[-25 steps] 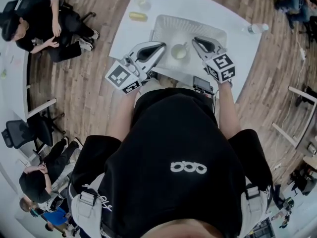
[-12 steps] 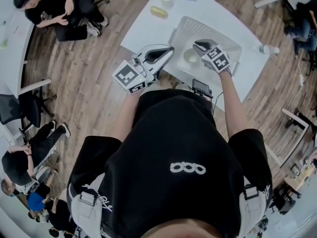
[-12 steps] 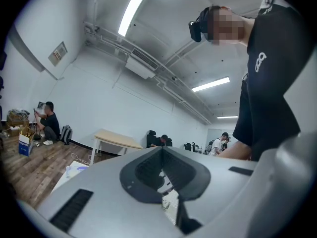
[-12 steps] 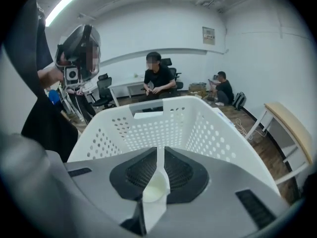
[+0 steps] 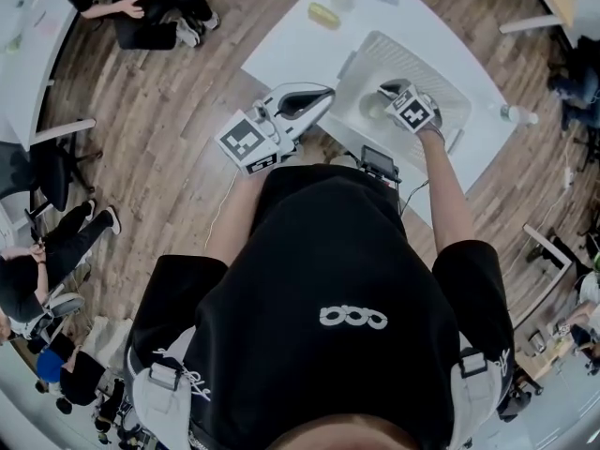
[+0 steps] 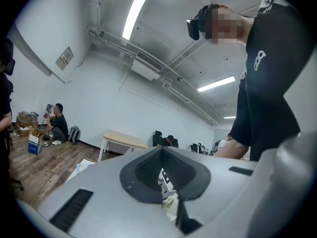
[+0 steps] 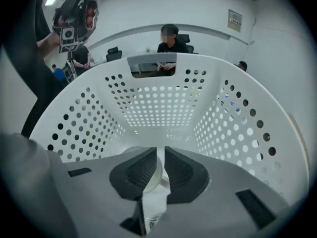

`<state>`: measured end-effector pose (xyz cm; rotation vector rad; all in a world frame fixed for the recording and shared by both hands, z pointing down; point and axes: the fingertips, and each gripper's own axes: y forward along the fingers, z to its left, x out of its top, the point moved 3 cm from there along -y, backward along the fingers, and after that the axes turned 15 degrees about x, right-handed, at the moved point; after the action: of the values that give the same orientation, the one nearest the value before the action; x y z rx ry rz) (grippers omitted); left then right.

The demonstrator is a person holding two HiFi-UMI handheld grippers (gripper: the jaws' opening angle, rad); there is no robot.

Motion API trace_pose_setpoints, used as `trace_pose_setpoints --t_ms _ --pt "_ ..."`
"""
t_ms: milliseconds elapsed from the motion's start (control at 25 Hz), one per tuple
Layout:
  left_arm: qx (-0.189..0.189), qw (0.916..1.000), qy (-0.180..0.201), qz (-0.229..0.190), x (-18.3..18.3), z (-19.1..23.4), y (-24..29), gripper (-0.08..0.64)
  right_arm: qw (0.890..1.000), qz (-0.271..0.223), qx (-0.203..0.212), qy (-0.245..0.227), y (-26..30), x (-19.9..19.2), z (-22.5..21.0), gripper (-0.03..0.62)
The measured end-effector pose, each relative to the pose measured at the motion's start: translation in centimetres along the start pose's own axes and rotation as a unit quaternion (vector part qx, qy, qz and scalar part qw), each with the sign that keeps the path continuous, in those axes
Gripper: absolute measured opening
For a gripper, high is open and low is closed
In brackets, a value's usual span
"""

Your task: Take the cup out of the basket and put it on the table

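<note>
White table (image 5: 295, 50) fills the top middle of the head view, with the perforated basket (image 5: 427, 68) sitting on its right part. The left gripper (image 5: 326, 93) hangs level at centre, over the table's near edge, jaws pressed together on nothing, and the right gripper (image 5: 391, 88) tips down inside the basket, just right of it. There's the cup (image 5: 371, 109), pale, low in the basket, its wall pinched in the right gripper's narrow slit.

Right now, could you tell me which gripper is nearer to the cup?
Right. The right gripper is down in the basket, right at the cup; the left gripper is outside the basket, over the table edge.
</note>
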<state>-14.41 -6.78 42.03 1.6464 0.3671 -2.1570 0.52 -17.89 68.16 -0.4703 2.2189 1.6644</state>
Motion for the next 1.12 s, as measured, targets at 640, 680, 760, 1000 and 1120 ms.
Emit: trace_pose_setpoints --t_ms 640,680,760,1000,1120 --pt "0.044 0.9990 -0.003 -0.002 -0.4 0.9 -1.4 0.008 0.988 0.144 0.040 -0.046 5.1 -3.1 -1.1 0.041" --pt "0.045 0.9990 -0.003 -0.002 -0.3 0.9 -1.5 0.009 0.987 0.147 0.038 -0.051 5.2 -3.0 -1.2 0.041" --pt "0.046 0.9989 -0.004 -0.003 -0.4 1.0 -1.5 0.009 0.986 0.151 0.035 -0.057 5.2 -2.9 -1.4 0.041" --pt "0.040 0.9992 -0.003 -0.001 -0.4 1.0 -1.3 0.008 0.988 0.145 0.032 -0.039 4.6 -2.9 -1.2 0.040" --pt "0.029 0.9996 -0.002 0.000 -0.1 1.1 -0.9 0.008 0.992 0.117 0.022 -0.028 2.9 -1.8 -0.7 0.040"
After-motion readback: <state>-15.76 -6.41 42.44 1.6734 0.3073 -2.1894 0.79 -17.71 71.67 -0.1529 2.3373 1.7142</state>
